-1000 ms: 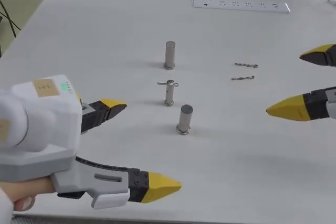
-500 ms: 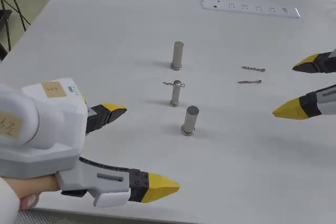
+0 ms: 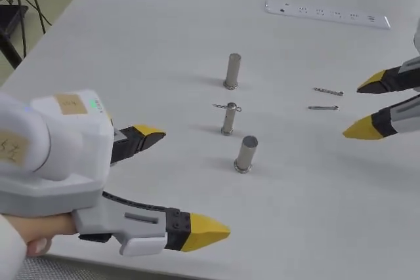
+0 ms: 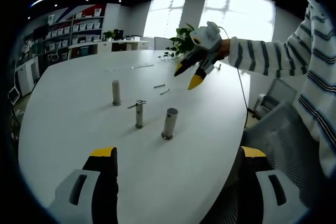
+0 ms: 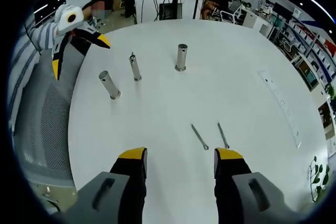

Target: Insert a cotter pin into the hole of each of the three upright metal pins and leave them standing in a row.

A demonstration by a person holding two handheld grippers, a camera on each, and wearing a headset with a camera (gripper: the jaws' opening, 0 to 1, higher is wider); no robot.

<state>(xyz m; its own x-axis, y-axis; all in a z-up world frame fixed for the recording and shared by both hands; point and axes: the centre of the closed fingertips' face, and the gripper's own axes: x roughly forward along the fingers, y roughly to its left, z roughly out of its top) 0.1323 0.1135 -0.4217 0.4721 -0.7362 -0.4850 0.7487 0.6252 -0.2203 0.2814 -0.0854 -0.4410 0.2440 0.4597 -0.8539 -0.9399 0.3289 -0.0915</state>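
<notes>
Three upright metal pins stand in a row on the white table: the far pin point(image 3: 232, 71), the middle pin point(image 3: 228, 118) with a cotter pin through its head, and the near pin point(image 3: 245, 154). Two loose cotter pins point(image 3: 327, 92) point(image 3: 323, 107) lie to their right, just ahead of my right gripper point(image 3: 365, 105), which is open with nothing in it. In the right gripper view the cotter pins point(image 5: 199, 136) point(image 5: 222, 135) lie just beyond the jaws. My left gripper point(image 3: 177, 185) is open at the near left, apart from the pins. The left gripper view shows the near pin point(image 4: 169, 124) ahead.
A white power strip point(image 3: 327, 14) lies at the far side of the table. The table's left edge point(image 3: 39, 37) drops to the floor with cables and a dark stand. Offices, desks and chairs lie beyond the table in the gripper views.
The head camera has shifted, sliding the scene right. My right gripper has moved closer to the loose cotter pins. The pins stay put.
</notes>
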